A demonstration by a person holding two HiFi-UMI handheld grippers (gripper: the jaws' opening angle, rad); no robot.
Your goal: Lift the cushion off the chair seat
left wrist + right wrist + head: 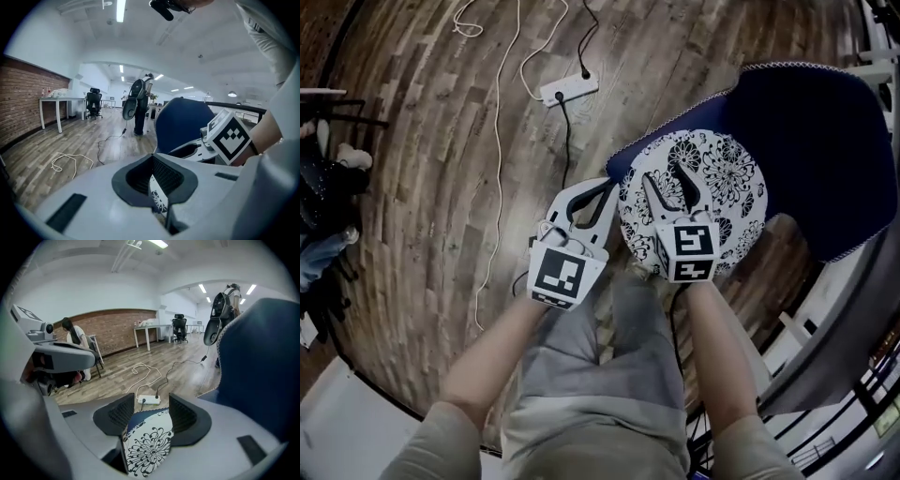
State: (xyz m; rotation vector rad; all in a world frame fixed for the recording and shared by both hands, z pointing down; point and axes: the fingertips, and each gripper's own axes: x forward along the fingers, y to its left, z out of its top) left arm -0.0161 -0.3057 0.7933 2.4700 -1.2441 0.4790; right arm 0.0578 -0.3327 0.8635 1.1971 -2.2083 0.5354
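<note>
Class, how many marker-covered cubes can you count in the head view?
2. The left cube rides on the left gripper, over the wooden floor; the right cube rides on the right gripper, over the floral cushion's near edge. None appears hidden.

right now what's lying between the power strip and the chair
Mostly bare wood floor, plus a black cable running from the power strip near the blue chair. The head view shows it.
</note>
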